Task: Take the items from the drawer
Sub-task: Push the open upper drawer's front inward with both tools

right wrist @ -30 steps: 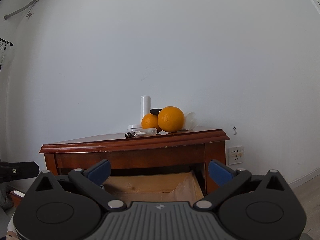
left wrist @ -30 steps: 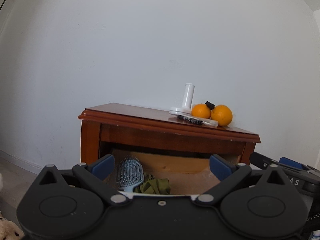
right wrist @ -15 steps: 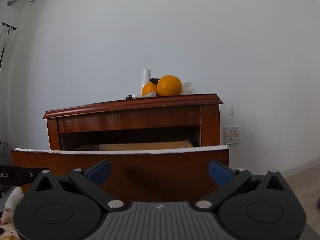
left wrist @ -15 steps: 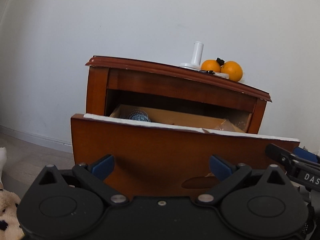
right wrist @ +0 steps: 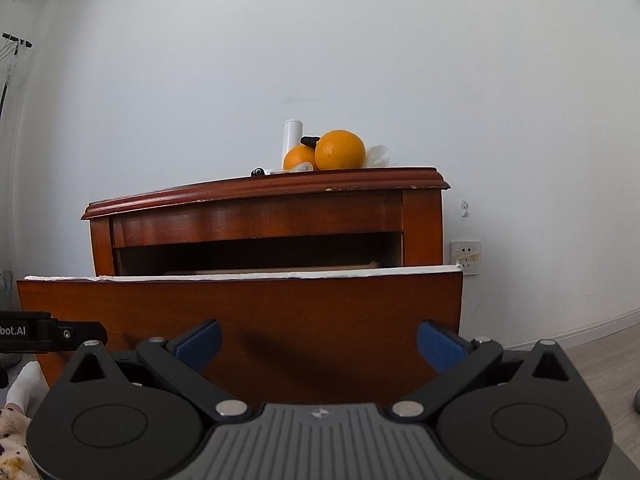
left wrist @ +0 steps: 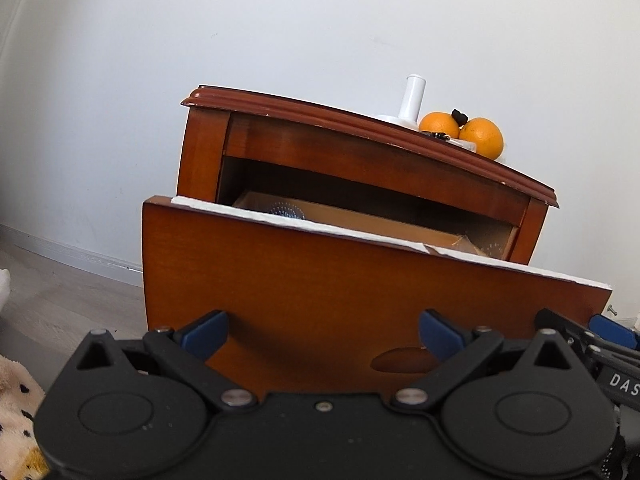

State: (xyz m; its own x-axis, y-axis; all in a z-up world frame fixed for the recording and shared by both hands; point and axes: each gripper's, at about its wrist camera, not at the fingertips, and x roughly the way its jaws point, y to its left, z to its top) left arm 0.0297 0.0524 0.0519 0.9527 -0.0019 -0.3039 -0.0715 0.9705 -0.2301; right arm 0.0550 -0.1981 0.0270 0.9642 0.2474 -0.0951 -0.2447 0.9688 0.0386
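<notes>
Both grippers sit low in front of the pulled-out drawer [left wrist: 320, 280], so what matters is height: the things to be taken lie up and beyond the fingers, behind the tall wooden drawer front, which stands squarely in the way. The left gripper [left wrist: 322, 334] has its fingers spread wide apart and holds nothing; the right gripper [right wrist: 318, 342] is likewise spread and empty. From the left wrist view I can just see over the white-edged rim to the bristled head of a hairbrush [left wrist: 286, 212] lying toward the left end of the drawer; which way its handle runs is hidden. From the right wrist view the rim blocks the contents altogether. The left gripper looks the nearer one to the brush, and I judge that either hand would have to rise above the rim and then dip in from overhead.

On the cabinet's top surface [right wrist: 280, 188], well apart from the drawer's inside, stand two oranges [right wrist: 340, 150], a white cylinder [left wrist: 412, 98] and some small bits. A wall socket [right wrist: 466, 256] sits just right of the cabinet.
</notes>
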